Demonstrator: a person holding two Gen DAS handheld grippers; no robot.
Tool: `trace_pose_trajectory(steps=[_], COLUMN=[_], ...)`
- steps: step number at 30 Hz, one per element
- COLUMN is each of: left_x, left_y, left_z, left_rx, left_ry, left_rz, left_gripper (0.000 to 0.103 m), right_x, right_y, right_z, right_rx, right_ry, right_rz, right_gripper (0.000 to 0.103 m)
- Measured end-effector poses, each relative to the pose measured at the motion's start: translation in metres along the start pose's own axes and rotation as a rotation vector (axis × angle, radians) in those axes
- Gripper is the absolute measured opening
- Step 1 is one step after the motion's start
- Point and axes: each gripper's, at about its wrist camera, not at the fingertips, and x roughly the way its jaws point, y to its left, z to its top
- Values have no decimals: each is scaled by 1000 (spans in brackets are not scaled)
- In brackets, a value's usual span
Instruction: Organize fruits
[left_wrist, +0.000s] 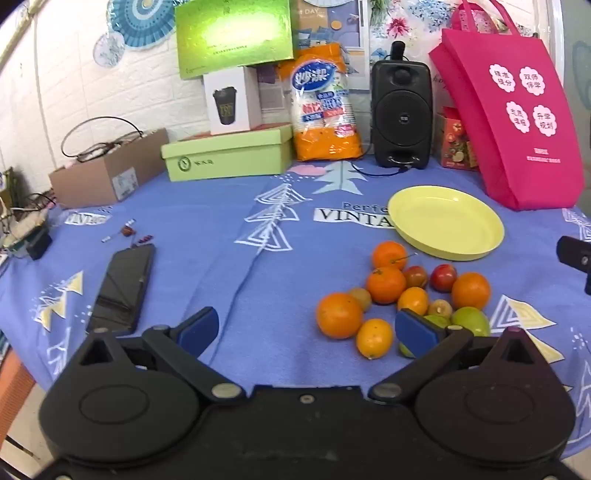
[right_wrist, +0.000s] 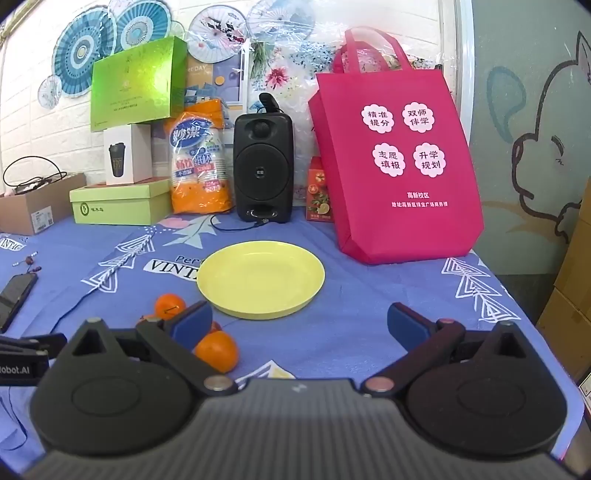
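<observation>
Fruit (left_wrist: 402, 295) lies in a loose cluster on the blue patterned tablecloth (left_wrist: 221, 258), right of centre in the left wrist view and just below the yellow plate (left_wrist: 447, 225). The cluster holds several oranges, a few smaller yellow-orange fruits, two reddish ones and a green fruit (left_wrist: 471, 320) at its lower right. A second green fruit is mostly hidden behind the right finger of the left gripper (left_wrist: 308, 328), so its shape is hard to make out. In the right wrist view only two oranges show clearly, one (right_wrist: 169, 305) above and one (right_wrist: 218, 350) below the left finger of the right gripper (right_wrist: 301, 325), which covers the rest of the pile.

Nothing lies in the plate (right_wrist: 260, 278). The left gripper's jaws are spread wide over bare cloth, pinching nothing; the right gripper's jaws are likewise spread wide and hold nothing, its fingers framing the cloth below the plate.

A dark phone (left_wrist: 122, 288) lies at lower left in the left wrist view. Along the back stand a black speaker (right_wrist: 263, 166), an orange pack of paper cups (right_wrist: 199, 162), a pink tote bag (right_wrist: 399, 147) whose contents cannot be seen, and stacked green boxes (right_wrist: 120, 203). A cardboard box (left_wrist: 107, 173) at the left edge holds cables, partly cut off.
</observation>
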Motion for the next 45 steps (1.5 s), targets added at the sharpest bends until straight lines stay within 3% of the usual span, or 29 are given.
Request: trace_pose_trajectory(steps=[1,4,22,45], left_x=[-2,2,1,6], left_y=[13,2,1,3], left_z=[0,3,-2,-2], left_rx=[-36,0,-7,-17], left_ry=[-8,9,-22,0], left_rz=[-29,0,-8,-16], left_gripper=[103,103,103,103], right_x=[0,0,5,10], right_y=[0,-1,2,13], right_z=[0,1,-3,-6], right_rx=[2,-7,-2,-33], right_ry=[1,4,26,53], right_rz=[3,-1,4,16], right_gripper=[103,103,103,103])
